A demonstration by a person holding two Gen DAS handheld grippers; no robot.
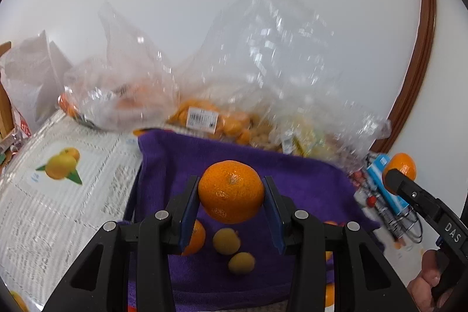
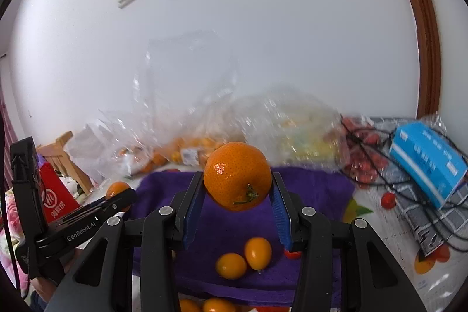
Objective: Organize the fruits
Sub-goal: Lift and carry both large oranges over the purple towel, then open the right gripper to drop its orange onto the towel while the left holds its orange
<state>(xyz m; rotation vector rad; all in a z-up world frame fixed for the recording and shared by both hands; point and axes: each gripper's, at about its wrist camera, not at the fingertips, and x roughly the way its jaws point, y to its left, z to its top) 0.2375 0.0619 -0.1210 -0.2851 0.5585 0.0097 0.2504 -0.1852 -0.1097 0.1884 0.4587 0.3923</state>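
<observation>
- Gripping one mandarin each, both grippers hang above a purple towel (image 1: 307, 183): the left gripper (image 1: 231, 195) pinches a mandarin (image 1: 231, 190) between its blue pads, and the right gripper (image 2: 237, 184) pinches a second mandarin (image 2: 237, 180), stem end turned toward the lens.
- On the towel under the right gripper lie two small yellow-orange fruits (image 2: 244, 256), perhaps kumquats; the left view shows another orange (image 1: 194, 237) part-hidden behind a finger.
- The sorting looks to be at an early or middle stage: a few fruits are laid out on the cloth, while a labelled bag of oranges (image 1: 204, 119) and other clear plastic bags (image 1: 263, 54) at the back are still full.
- A net of small red fruits (image 2: 362, 157) sits at the right beside a blue box (image 2: 427, 160), seemingly untouched.
- Motion blur smears the bags, so their contents beyond the orange ones are hard to name; more fruit at the bottom edge of the right view is cut off, and where either mandarin is meant to go cannot be told.
</observation>
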